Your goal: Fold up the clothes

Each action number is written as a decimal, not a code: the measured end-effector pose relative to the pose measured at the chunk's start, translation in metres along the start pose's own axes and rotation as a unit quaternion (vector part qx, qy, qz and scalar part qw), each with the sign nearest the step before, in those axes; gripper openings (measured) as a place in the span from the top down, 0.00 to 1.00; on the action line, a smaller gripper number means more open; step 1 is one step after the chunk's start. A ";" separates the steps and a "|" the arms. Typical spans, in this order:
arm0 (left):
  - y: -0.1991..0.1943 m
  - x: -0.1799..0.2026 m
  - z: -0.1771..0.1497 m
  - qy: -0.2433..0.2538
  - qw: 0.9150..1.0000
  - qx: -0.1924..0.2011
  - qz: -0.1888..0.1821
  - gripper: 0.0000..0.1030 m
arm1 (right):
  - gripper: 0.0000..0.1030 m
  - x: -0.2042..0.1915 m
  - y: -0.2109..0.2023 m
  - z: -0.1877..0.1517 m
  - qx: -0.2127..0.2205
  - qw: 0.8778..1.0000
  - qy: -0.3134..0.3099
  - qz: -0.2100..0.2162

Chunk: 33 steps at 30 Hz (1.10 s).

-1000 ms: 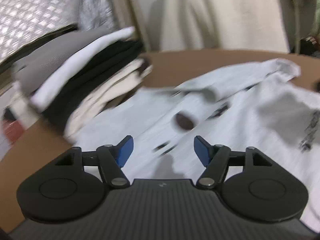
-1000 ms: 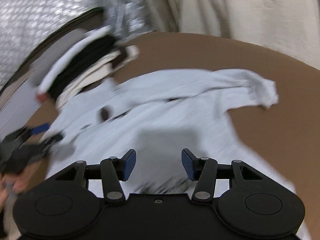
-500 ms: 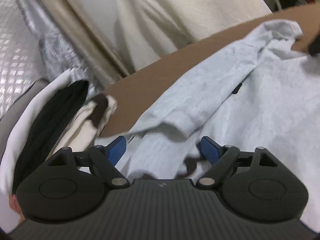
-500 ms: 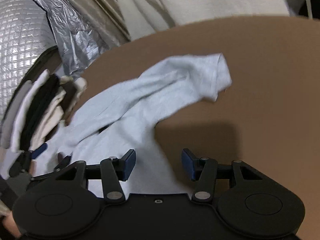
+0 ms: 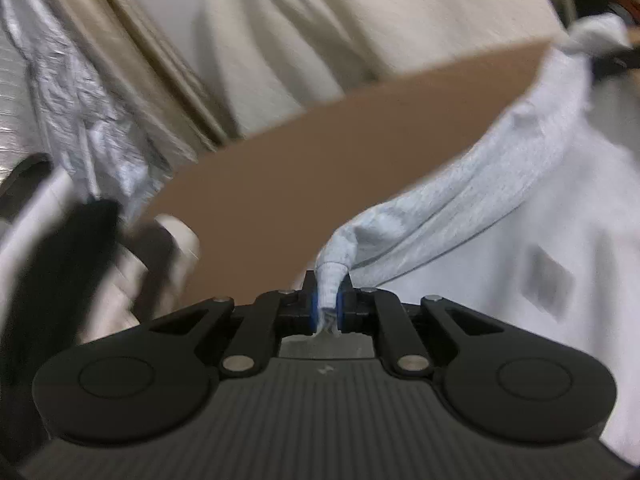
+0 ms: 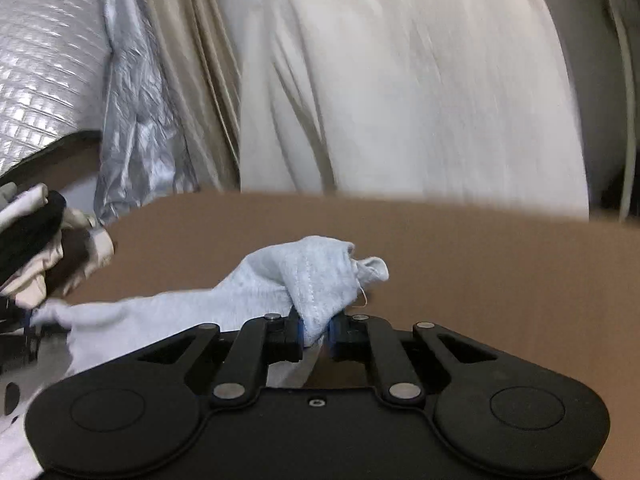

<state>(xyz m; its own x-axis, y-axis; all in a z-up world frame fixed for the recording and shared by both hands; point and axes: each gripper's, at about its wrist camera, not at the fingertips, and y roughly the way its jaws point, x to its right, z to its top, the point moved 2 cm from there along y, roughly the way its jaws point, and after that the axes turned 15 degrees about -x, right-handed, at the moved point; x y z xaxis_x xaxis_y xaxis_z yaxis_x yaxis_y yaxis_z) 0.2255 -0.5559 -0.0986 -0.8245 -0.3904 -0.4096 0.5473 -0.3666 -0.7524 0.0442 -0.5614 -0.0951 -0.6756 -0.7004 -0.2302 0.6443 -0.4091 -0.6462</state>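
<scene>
left wrist view: the left tongs [image 5: 327,308] are pressed together on a bunched tip of the pale grey sweatshirt [image 5: 500,200], the cloth squeezed between the blue pads and rising from them in a narrow cone. from that pinch a long band of fabric, seemingly a sleeve or the top edge, runs away up and to the right across the brown bench [image 5: 320,152], ending at a far tip where something dark, probably the other tongs, grips it. the rest of the garment spreads low on the right, lying on the bench.

in the right wrist view the right tongs [image 6: 316,332] pinch a wadded end of the same sweatshirt, and the fabric trails off to the left toward the other tongs, just visible at the frame's left edge. so the held edge lies between the two pinches, its long axis running left to right. a stack of folded clothes [image 6: 44,248] sits on the bench beyond the left end, nearer the left hand. my judgement: the next move turns on carrying both ends together, square to that axis.
</scene>
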 end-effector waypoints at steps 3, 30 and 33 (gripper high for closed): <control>0.010 -0.018 0.034 -0.034 0.999 0.009 0.010 0.96 | 0.89 -0.011 -0.005 0.020 0.027 0.999 -0.025 -0.021; 0.047 -0.056 0.068 -0.128 0.989 -0.057 0.038 0.69 | 0.92 0.027 0.062 0.059 -0.035 0.991 0.058 -0.112; 0.016 -0.059 0.060 -0.117 0.992 -0.047 0.026 0.57 | 0.75 0.033 0.056 0.061 -0.107 0.978 0.083 -0.160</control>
<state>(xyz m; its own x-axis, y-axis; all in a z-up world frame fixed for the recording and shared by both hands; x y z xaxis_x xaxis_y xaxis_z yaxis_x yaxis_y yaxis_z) 0.2911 -0.5894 -0.0554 -0.7336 -0.5959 -0.3266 0.5632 -0.2642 -0.7830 0.0797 -0.6429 -0.0944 -0.8902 -0.4454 -0.0954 0.3135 -0.4472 -0.8377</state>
